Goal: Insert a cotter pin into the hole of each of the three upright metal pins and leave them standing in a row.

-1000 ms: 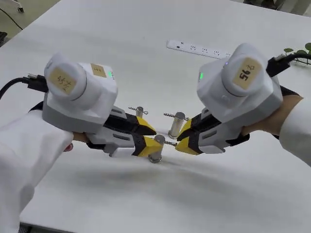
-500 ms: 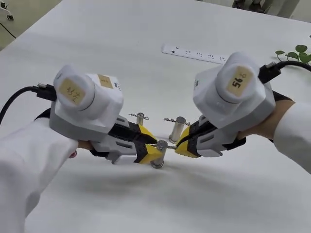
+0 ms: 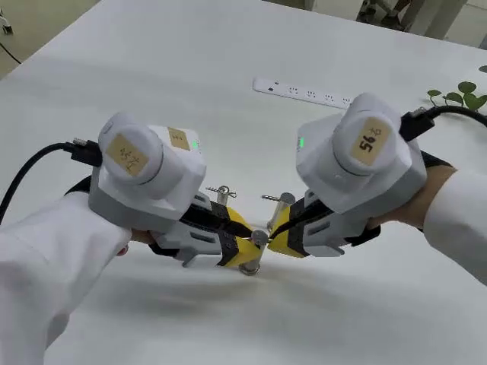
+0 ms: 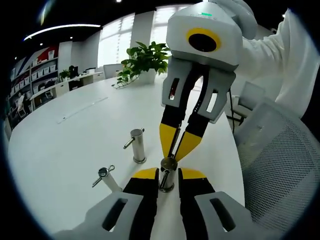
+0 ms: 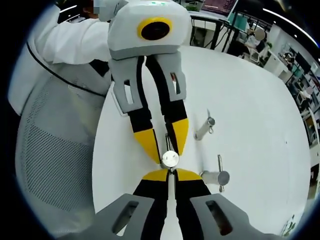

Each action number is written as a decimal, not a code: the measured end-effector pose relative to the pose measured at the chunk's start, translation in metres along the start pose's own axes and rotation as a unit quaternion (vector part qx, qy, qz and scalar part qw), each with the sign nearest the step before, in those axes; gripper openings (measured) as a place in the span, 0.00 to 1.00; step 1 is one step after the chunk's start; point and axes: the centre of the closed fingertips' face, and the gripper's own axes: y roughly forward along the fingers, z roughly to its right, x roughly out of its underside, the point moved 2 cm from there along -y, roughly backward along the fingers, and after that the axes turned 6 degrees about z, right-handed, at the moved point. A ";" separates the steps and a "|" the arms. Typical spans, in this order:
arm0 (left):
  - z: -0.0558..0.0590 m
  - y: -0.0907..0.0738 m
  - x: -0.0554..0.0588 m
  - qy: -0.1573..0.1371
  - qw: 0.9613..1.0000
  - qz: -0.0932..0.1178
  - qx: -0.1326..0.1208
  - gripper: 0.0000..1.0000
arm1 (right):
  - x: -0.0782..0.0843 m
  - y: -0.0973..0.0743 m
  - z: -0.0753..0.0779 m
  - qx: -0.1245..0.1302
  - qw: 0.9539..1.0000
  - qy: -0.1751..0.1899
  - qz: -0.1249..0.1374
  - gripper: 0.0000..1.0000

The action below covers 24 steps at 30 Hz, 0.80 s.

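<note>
Clamping the nearest metal pin (image 4: 167, 167), the left gripper (image 4: 168, 175) faces, at twelve o'clock, the right gripper (image 4: 174, 155) pinching a cotter pin (image 4: 173, 142), indistinct in head view.

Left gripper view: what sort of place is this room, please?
Most likely an office or meeting room: a large white table, a grey mesh office chair beside it, a potted green leafy plant at its far end, and stocked shelves along the wall.

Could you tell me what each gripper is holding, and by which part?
Left gripper clamps the near metal pin by its shaft; right gripper pinches a cotter pin by its outer end.
</note>
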 end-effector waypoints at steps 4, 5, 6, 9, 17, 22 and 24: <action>-0.003 -0.010 -0.003 0.002 1.000 0.001 -0.013 0.25 | -0.001 0.001 0.000 0.004 1.000 0.008 0.004 0.08; -0.003 -0.013 -0.003 0.000 1.000 0.001 -0.013 0.26 | -0.001 0.002 0.000 0.003 1.000 0.008 0.006 0.10; -0.002 -0.019 -0.002 0.000 1.000 0.001 -0.013 0.28 | -0.002 0.002 -0.002 0.000 1.000 0.009 0.007 0.10; 0.001 -0.031 0.000 0.004 1.000 -0.001 -0.013 0.37 | -0.005 0.005 -0.004 -0.004 1.000 0.008 0.011 0.12; 0.007 -0.059 0.013 -0.004 1.000 -0.006 -0.018 0.55 | -0.010 0.017 -0.002 -0.003 1.000 0.016 0.013 0.14; 0.008 -0.068 0.018 -0.008 1.000 -0.007 -0.029 0.58 | -0.010 0.023 -0.001 -0.005 1.000 0.010 0.006 0.12; 0.009 -0.070 0.018 -0.010 0.999 -0.003 -0.033 0.58 | -0.011 0.025 -0.001 -0.005 1.000 0.006 0.003 0.11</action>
